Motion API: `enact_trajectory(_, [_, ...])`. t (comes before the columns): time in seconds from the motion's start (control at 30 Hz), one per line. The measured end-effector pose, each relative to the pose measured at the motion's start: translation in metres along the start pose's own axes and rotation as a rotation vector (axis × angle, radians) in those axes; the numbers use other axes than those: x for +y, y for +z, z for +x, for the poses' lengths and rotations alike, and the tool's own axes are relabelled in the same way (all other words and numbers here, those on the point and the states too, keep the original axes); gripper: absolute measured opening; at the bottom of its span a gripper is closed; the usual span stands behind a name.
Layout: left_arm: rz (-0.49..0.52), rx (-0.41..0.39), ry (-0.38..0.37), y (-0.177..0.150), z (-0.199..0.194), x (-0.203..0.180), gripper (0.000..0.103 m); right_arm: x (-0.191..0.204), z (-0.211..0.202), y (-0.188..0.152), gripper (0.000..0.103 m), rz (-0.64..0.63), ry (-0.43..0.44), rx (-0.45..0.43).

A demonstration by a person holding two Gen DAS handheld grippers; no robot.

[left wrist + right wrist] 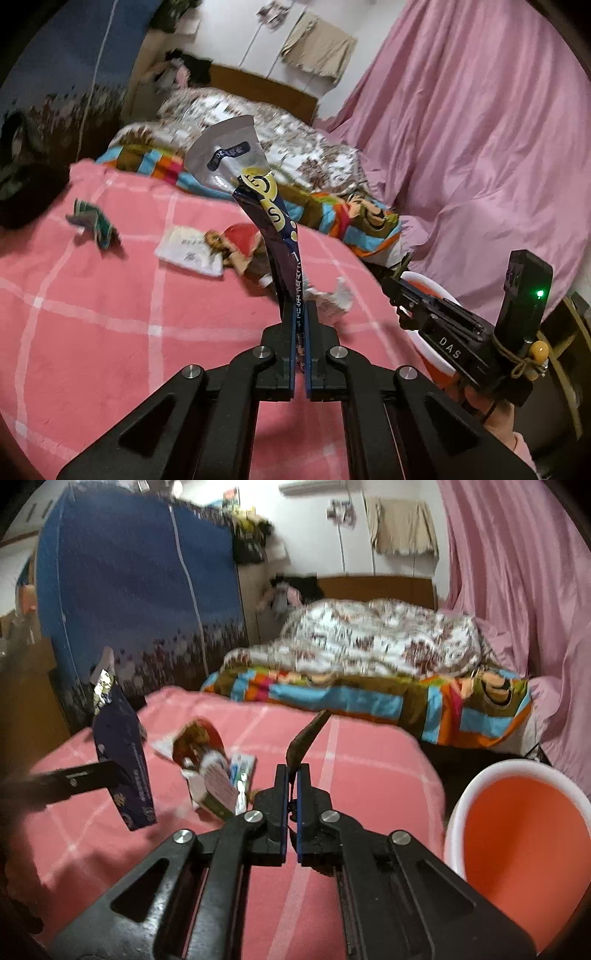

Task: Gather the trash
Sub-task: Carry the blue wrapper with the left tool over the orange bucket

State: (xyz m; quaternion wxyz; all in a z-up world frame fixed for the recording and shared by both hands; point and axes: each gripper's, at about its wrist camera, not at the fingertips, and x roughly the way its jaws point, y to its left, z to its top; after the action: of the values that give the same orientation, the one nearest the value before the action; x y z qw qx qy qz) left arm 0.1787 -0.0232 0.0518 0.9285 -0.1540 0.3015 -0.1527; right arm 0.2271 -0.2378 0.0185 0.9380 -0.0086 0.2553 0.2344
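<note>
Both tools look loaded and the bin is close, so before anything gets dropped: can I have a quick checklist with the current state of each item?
1. Left tool shut on the dark blue wrapper: ok.
2. Right tool shut on the small brown scrap: ok.
3. Bin open and unblocked: ok.
4. Either tool above the bin: not ok.
5. Bed cleared of trash: not ok.

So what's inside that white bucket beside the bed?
The white plastic bucket shows only its bare orange inner wall; no trash is visible. Its bottom is cut off by the picture's edge, so that part is unknown.
</note>
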Motion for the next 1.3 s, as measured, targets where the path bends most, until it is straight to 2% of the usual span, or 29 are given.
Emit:
enact_trajectory(0.17, [0.099, -0.071, -0.024, 0.003, -0.004, -0.031, 0.002, -0.008, -0.042, 0.005, 0.010, 0.009, -0.021, -0.168])
enact_trajectory(0.33, [0.196, -0.139, -0.096, 0.011, 0.004, -0.067, 0.002, -0.022, -0.090, 0.010, 0.010, 0.004, -0.109, -0.338])
enact_trajectory(0.53, [0.318, -0.188, -0.215, 0.015, 0.029, -0.122, 0.002, -0.047, -0.128, 0.011, 0.011, 0.022, -0.242, -0.425])
enact_trajectory(0.73, [0.349, -0.124, -0.310, 0.013, 0.072, -0.163, 0.002, -0.089, -0.148, 0.002, 0.011, 0.113, -0.334, -0.415])
enact_trajectory(0.9, [0.376, -0.014, -0.357, 0.003, 0.107, -0.195, 0.002, -0.119, -0.152, -0.009, 0.011, 0.182, -0.397, -0.344])
enact_trajectory(1.13, [0.339, 0.178, -0.367, -0.011, 0.157, -0.215, 0.002, -0.152, -0.141, -0.025, 0.012, 0.262, -0.431, -0.203])
enact_trajectory(1.3, [0.290, 0.282, -0.376, -0.018, 0.179, -0.211, 0.002, -0.168, -0.132, -0.037, 0.013, 0.321, -0.436, -0.140])
